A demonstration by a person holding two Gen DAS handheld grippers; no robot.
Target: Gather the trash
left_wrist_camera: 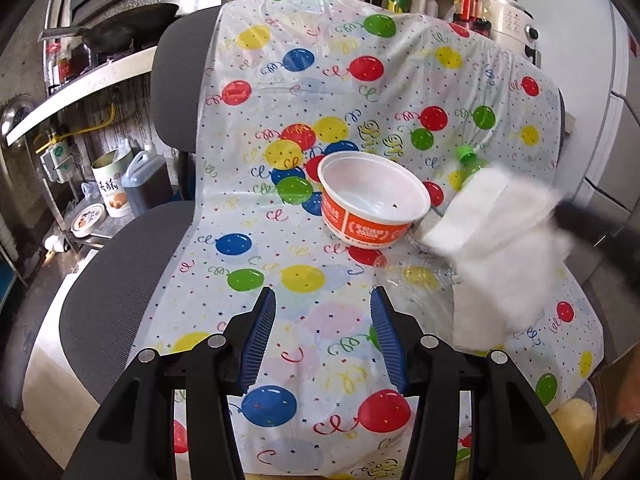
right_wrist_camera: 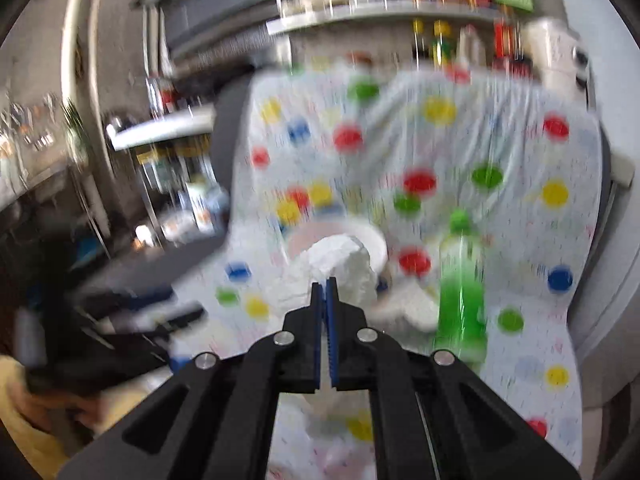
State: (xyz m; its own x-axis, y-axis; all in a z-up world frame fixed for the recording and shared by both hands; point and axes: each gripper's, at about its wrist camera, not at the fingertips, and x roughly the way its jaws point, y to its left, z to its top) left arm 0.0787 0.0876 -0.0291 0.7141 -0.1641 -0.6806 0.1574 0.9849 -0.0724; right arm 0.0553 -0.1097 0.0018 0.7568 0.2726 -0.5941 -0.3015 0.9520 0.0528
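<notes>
**Desk:** What can't you make out at this moment?

**Field:** Your right wrist view is smeared with motion blur. The green bottle [right_wrist_camera: 460,292] reads as a streak, and the bowl behind the white wad is only a pale arc. In the left wrist view, your right gripper [left_wrist_camera: 592,224] is a dark blur cut off at the right edge. The crumpled clear plastic [left_wrist_camera: 416,280] on the seat is hard to separate from the balloon-print cover [left_wrist_camera: 248,200] beneath it.

**Desk:** And the trash itself?

**Field:** Your right gripper [right_wrist_camera: 325,280] has its blue pads pressed together on white tissue paper [right_wrist_camera: 340,264], which bunches above the fingertips. From the left wrist view the same tissue paper [left_wrist_camera: 500,240] hangs as a broad, soft white sheet, raised off the seat and covering most of the green bottle [left_wrist_camera: 470,160]; only its green cap and neck show. An orange-and-white disposable bowl [left_wrist_camera: 372,204] sits tilted near the seat's back, with a dark speck inside. The clear plastic lies just in front of it.

**Desk:** Your left side?

**Field:** Your left gripper [left_wrist_camera: 323,308] stands about half open over bare cover, holding nothing, short of the bowl and plastic.

**Desk:** Room to move?

**Field:** The cover drapes an office chair [left_wrist_camera: 120,288]; dark mesh shows along its left edge. Left of the chair, a shelf unit [left_wrist_camera: 80,92] crowds in. The seat's front-left is open.
</notes>
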